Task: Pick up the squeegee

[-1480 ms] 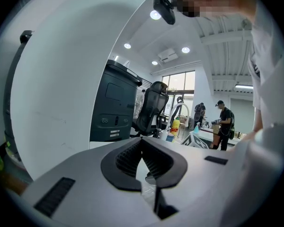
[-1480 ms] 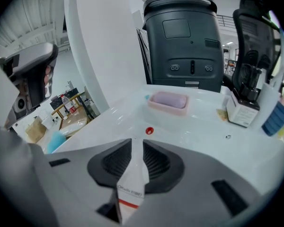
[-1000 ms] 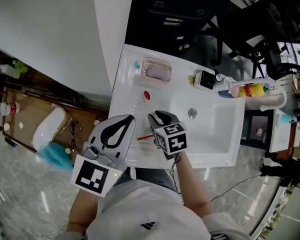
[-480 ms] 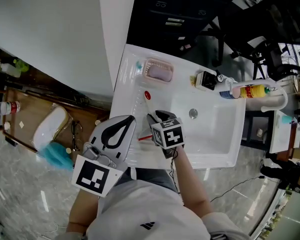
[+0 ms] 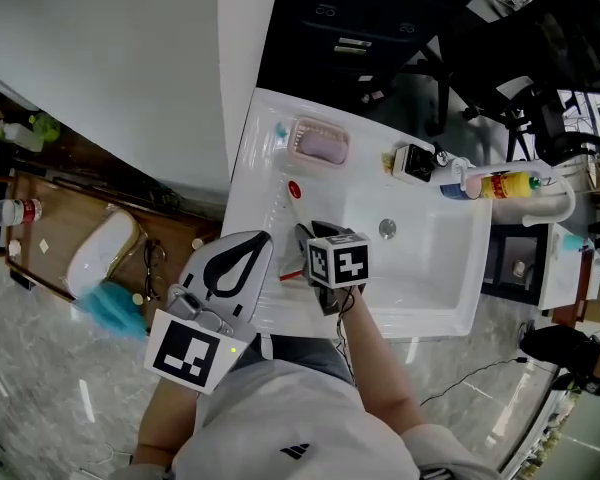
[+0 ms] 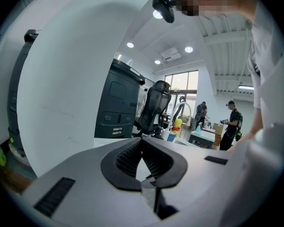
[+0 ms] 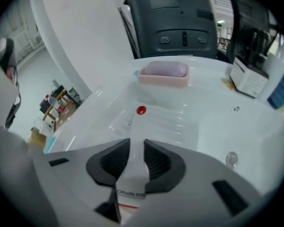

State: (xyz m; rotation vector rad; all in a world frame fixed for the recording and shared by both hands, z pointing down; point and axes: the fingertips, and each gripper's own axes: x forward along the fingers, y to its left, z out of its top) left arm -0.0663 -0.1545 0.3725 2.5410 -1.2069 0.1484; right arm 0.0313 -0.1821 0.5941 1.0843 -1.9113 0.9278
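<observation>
Closing on the handle of the white plastic squeegee (image 7: 138, 126), the right hand-held gripper (image 7: 136, 145) has both pads apparently against it, angled steeply down, presumably so the tool lifts straight off the ribbed drainboard at the front left of the glossy white sink (image 5: 450, 318). The left hand-held gripper (image 6: 142, 142) waits aside, jaws together, holding nothing. A pink soap dish (image 5: 316, 144) occupies the rear left corner; dark office chairs stand beyond.

Bright, glary white, fisheye edges, seemingly soft
</observation>
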